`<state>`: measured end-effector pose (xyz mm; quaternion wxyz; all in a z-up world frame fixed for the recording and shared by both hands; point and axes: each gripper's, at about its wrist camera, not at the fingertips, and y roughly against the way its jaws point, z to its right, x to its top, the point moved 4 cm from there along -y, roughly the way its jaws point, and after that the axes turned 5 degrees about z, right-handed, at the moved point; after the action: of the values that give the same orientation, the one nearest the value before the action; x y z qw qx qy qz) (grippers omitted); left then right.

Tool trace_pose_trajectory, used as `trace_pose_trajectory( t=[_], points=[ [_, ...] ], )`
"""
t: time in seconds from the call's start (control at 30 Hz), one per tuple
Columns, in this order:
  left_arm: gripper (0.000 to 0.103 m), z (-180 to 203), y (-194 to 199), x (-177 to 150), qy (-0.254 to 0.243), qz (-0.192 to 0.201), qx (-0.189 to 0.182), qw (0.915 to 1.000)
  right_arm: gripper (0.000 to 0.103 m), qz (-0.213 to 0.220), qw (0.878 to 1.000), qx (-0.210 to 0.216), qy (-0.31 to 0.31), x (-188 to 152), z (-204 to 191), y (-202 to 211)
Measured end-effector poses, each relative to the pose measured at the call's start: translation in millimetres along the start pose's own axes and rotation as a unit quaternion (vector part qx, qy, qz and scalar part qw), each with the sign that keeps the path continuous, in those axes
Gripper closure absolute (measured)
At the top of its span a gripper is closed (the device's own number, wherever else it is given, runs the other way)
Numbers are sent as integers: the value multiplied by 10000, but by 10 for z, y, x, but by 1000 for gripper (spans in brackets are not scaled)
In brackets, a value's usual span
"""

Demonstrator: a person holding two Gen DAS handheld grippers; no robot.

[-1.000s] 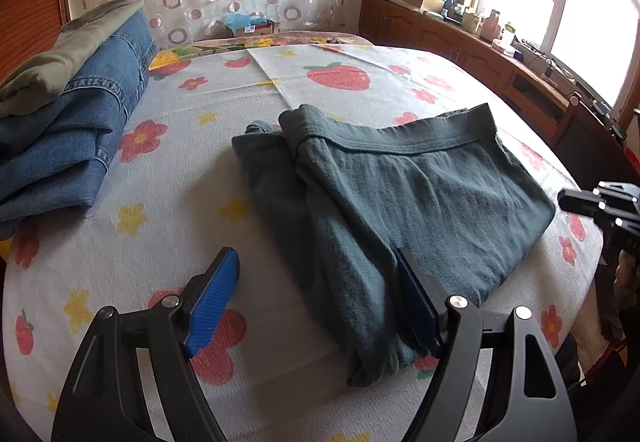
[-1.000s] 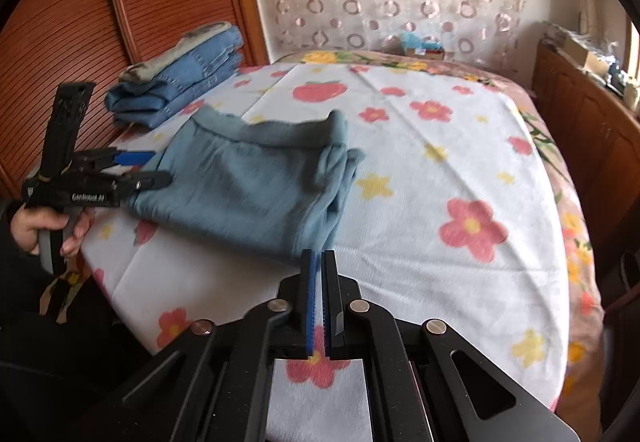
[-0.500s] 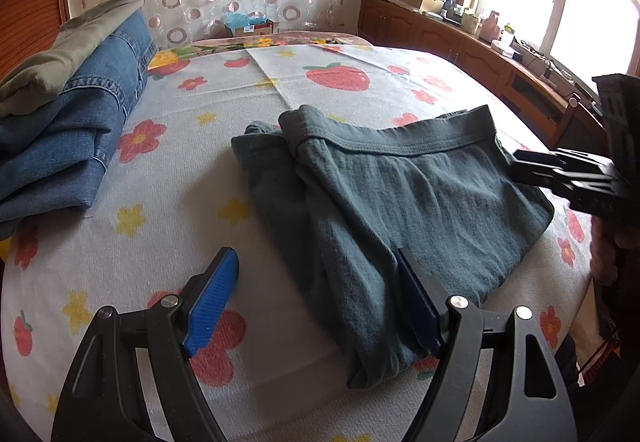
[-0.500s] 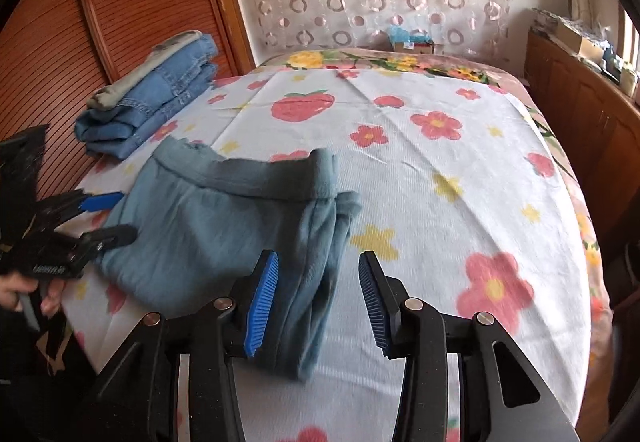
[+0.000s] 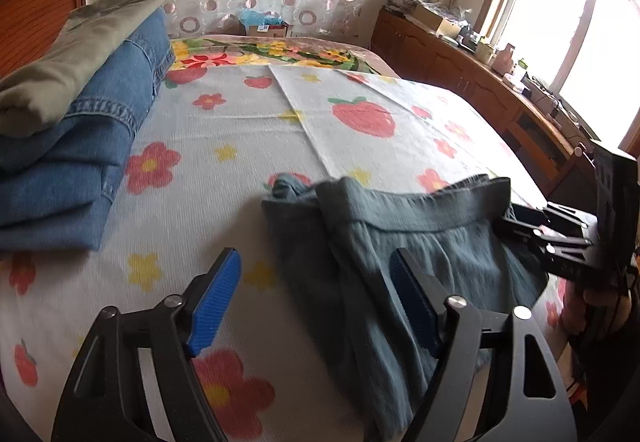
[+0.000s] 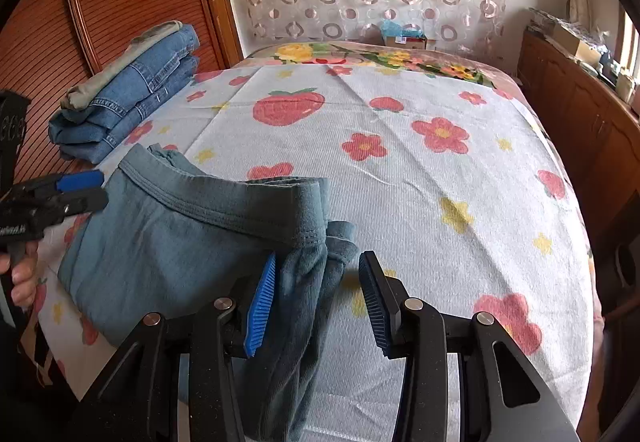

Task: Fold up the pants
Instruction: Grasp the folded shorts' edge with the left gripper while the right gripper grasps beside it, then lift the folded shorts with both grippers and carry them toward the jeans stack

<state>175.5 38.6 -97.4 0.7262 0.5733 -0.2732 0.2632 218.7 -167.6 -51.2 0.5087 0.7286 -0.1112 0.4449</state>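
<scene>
The grey-blue pants (image 5: pixel 432 250) lie folded on the flowered bed sheet (image 5: pixel 232 122), waistband toward the far side. My left gripper (image 5: pixel 316 302) hovers open over their left edge, jaws closing a little. One blue pad is over bare sheet and the other over the fabric. My right gripper (image 6: pixel 316 302) is open and straddles the opposite folded edge of the pants (image 6: pixel 168 242), with cloth between its pads but not pinched. Each gripper shows in the other's view: the right gripper (image 5: pixel 520 226) at the waistband's right end, the left gripper (image 6: pixel 94 190) at its left end.
A stack of folded jeans (image 5: pixel 80 162) topped by an olive garment (image 5: pixel 76 54) sits at the bed's left side, also seen as jeans (image 6: pixel 132 102). A wooden cabinet (image 5: pixel 460 70) runs under the window on the right. A cardboard box (image 5: pixel 266 28) stands past the bed's far end.
My right gripper opened from shut and moved forward over the pants' folded edge. My left gripper advanced toward the waistband, so the pants sit lower in its view.
</scene>
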Motion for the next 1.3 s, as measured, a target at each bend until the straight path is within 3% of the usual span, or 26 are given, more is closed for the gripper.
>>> trace_pose_trajectory(
  t=[0.3,0.4,0.67,0.73,1.07,1.3],
  points=[
    [45,9,-187,-13,57,-112,-157,9998,60,-16,10000,67,1,10,3,-15],
    [50,9,-175,-20,78,-26,-247,9997,68,-30,9998,201,83,10,-37,-20],
    [84,103,-109,-14,-4,80,-348,9994,90,-43,9994,344,72,16,-38,-35],
    [87,157,-26,2,-116,210,-273,9993,94,7,9991,410,53,15,-39,-14],
    [89,482,512,234,-625,924,-172,9936,95,636,9968,467,131,130,-135,334],
    [89,569,719,410,-863,1134,-17,9898,95,990,9935,457,322,206,-227,586]
  ],
)
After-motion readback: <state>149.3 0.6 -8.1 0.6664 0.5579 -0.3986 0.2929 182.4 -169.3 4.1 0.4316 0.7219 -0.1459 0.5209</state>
